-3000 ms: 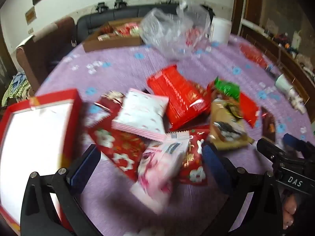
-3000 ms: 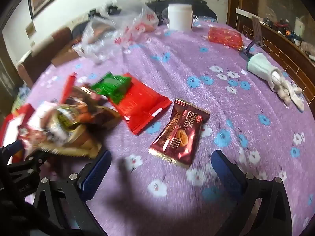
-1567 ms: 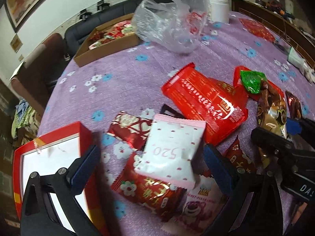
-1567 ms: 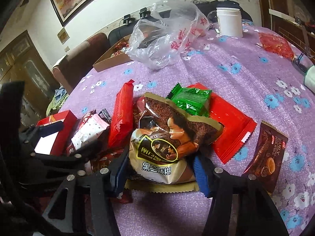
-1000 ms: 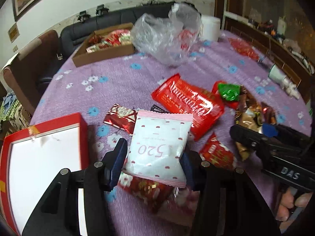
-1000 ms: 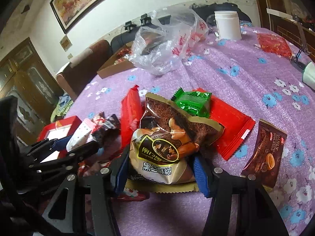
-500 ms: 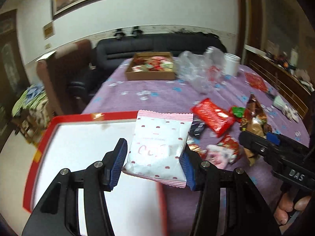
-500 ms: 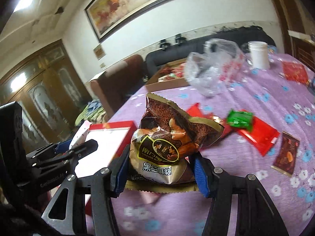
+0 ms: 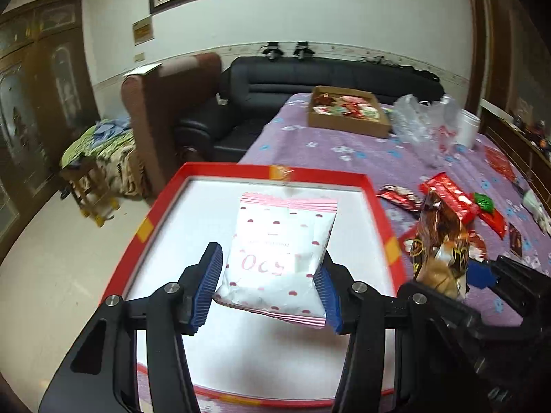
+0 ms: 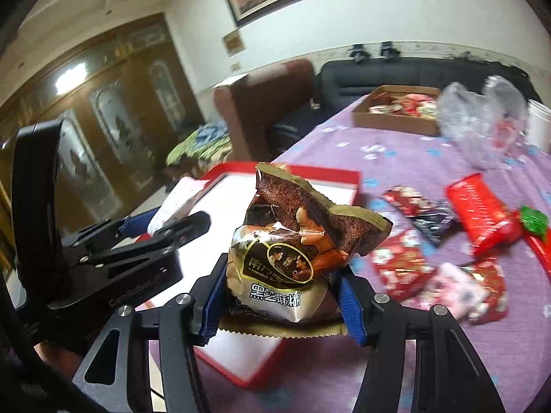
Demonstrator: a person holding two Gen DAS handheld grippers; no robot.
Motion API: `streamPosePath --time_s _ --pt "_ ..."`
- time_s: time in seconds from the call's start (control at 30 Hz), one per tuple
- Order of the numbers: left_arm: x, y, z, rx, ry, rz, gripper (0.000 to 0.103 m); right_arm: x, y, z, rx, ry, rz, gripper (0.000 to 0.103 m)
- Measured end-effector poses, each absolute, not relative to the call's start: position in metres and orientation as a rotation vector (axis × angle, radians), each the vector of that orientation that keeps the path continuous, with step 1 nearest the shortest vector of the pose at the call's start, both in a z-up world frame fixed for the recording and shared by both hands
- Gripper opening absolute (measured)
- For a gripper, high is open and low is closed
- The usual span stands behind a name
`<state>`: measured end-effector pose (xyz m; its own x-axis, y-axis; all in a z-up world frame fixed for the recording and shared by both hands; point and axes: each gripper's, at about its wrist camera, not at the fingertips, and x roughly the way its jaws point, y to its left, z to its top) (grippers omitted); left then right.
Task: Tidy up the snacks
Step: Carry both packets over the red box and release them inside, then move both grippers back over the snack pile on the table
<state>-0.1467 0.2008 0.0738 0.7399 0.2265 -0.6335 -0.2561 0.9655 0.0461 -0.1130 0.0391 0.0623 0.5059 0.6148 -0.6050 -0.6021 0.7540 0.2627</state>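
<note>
Both grippers have swung from the snack pile to 1 red tray (image 9: 375, 203): left gripper (image 9: 272, 289) jaws clamp 1 white packet (image 9: 279, 241), right gripper (image 10: 282, 306) jaws clamp 1 brown packet (image 10: 292, 241).

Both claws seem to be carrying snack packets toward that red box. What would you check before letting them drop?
1. Left claw grips the white dotted packet: ok.
2. Right claw grips the brown packet: ok.
3. White packet over the red box: ok.
4. Brown packet fully over the box: cannot tell.
5. Box floor free beneath: ok.
6. The two claws are apart: ok.
</note>
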Motion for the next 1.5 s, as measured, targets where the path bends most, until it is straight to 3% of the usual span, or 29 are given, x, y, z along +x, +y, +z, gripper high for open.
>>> streamPosePath --time_s 0.8,0.93,1.1,1.23,1.5 --pt "-0.142 0.237 0.042 -0.079 0.759 0.330 0.052 -0.112 0.091 0.036 -0.095 0.793 0.736 0.060" --pt "-0.144 0.240 0.041 -0.074 0.763 0.351 0.065 -0.111 0.091 0.034 -0.109 0.813 0.720 0.061" --pt "-0.148 0.241 0.044 -0.065 0.751 0.382 0.067 -0.112 0.086 0.035 -0.103 0.814 0.716 0.061" --pt "-0.153 0.239 0.049 -0.045 0.730 0.411 0.079 -0.115 0.081 0.038 -0.103 0.799 0.710 0.061" --pt "-0.154 0.228 0.062 -0.017 0.701 0.418 0.079 -0.127 0.061 0.056 -0.101 0.701 0.683 0.066"
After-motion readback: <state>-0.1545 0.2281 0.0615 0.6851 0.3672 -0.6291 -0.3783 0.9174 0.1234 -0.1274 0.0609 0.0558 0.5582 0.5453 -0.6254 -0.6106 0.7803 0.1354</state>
